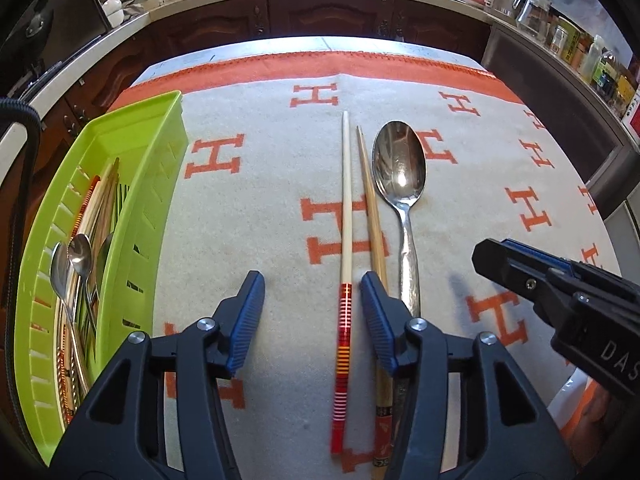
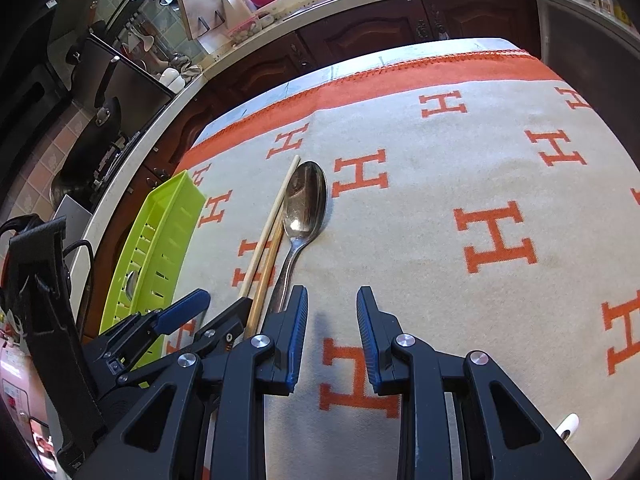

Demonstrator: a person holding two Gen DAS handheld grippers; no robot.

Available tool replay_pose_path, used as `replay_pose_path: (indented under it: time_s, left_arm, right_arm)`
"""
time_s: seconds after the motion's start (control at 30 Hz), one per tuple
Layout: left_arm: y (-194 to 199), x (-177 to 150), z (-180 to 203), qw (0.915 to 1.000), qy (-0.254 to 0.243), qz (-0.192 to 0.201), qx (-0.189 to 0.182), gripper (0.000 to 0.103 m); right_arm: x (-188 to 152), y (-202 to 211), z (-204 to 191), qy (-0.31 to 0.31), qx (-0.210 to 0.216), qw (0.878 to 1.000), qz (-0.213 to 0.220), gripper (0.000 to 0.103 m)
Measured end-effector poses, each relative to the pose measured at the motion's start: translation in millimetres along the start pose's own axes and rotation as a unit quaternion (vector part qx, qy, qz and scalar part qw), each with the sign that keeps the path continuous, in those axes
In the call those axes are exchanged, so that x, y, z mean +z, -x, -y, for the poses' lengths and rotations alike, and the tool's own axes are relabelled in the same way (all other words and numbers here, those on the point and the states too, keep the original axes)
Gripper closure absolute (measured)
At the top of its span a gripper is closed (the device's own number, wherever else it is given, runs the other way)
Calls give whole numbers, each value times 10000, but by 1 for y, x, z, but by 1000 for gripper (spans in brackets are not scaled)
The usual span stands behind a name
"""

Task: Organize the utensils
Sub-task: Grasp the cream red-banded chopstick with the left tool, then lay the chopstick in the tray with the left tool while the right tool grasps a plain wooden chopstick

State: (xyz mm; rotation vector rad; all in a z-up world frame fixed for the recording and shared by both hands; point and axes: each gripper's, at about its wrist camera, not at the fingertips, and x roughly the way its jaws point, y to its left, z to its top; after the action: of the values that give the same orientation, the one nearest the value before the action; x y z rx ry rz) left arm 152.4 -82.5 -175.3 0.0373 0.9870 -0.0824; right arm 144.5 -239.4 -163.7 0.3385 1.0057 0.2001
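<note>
A pale chopstick with a red striped handle (image 1: 345, 216), a bamboo chopstick (image 1: 373, 216) and a large metal spoon (image 1: 400, 168) lie side by side on the cloth. My left gripper (image 1: 312, 300) is open, its jaws astride the red striped handle, the right pad next to the bamboo chopstick. A lime green tray (image 1: 152, 184) at the left holds spoons and chopsticks. My right gripper (image 2: 332, 320) is open and empty over the cloth, right of the spoon (image 2: 304, 200) and chopsticks (image 2: 268, 240). It also shows in the left wrist view (image 1: 520, 276).
The table carries a cream cloth with orange H letters (image 1: 248, 208). The green tray (image 2: 160, 248) sits at the table's left edge. Kitchen counters with bottles (image 1: 592, 60) and dark cabinets ring the table.
</note>
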Motion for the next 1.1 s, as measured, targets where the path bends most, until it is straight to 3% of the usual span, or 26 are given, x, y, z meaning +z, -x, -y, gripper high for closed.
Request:
replay_pose_path:
  time_s: [0.1, 0.4, 0.6, 0.8, 0.93, 1.1]
  left_arm:
    - [2, 0, 2, 9999, -69, 98, -104, 99]
    - [12, -5, -11, 9990, 224, 95, -376, 100]
    - [58, -6, -24, 9975, 216, 509, -433, 100]
    - [99, -7, -77, 9948, 556, 858, -35, 100]
    - [102, -10, -121, 9924, 840, 876, 193, 100]
    - [96, -17, -158, 9916, 1002, 790, 219, 100]
  right_arm:
    - [0, 0, -2, 6, -14, 10000, 1, 78]
    - [-1, 3, -14, 196, -59, 9998, 16, 78]
    - [-5, 6, -34, 402, -85, 9991, 38, 78]
    - [-8, -2, -55, 593, -110, 9982, -25, 78]
    - [-9, -11, -69, 669, -191, 9975, -88, 78]
    - [-8, -23, -87, 857, -343, 9957, -106, 78]
